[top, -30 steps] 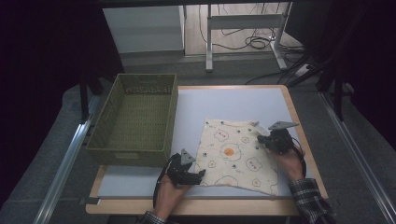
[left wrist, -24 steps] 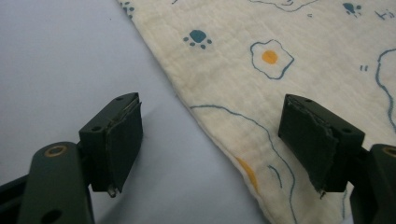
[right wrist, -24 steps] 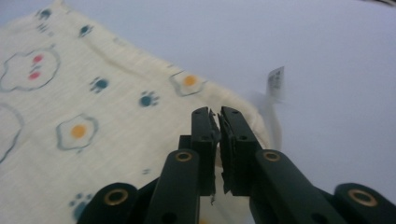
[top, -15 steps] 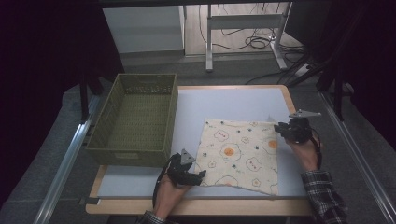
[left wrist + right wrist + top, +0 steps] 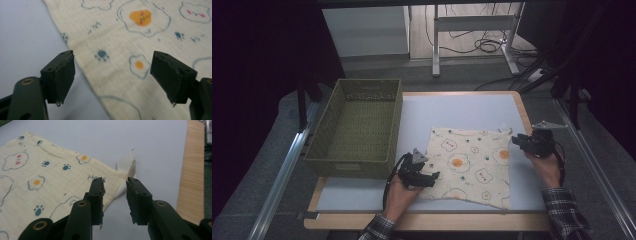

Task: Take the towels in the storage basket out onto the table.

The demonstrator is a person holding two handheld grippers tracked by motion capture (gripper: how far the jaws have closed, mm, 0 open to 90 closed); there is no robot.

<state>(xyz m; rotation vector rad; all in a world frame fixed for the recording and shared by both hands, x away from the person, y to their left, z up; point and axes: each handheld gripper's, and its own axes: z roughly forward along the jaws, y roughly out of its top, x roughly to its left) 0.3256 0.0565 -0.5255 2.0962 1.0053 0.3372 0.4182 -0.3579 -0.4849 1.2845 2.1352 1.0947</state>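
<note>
Cream muslin cloth (image 5: 472,162) printed with eggs and paws lies flat on the pale table (image 5: 462,112). Both grippers, left (image 5: 428,176) and right (image 5: 518,141), stand released, the right's jaws just parted, holding nothing; grip corners squarely, lifting evenly.

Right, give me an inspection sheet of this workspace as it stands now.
Surface: pale table with a wooden edge, bare around the cloth.
Job's things: cream printed cloth spread flat at front right; its far right corner is curled up.
Clutter: green basket at left, nothing seen inside.
Grippers: left gripper open, jaws astride the cloth's near left edge, not pressing it. Right gripper open, its jaws have just been opening, at the curled corner with nothing pinched between them.
Cables: a black cable loops from the left gripper; more cables lie on the floor beyond the table.
Surroundings: metal frame legs behind, dark floor to the sides.
</note>
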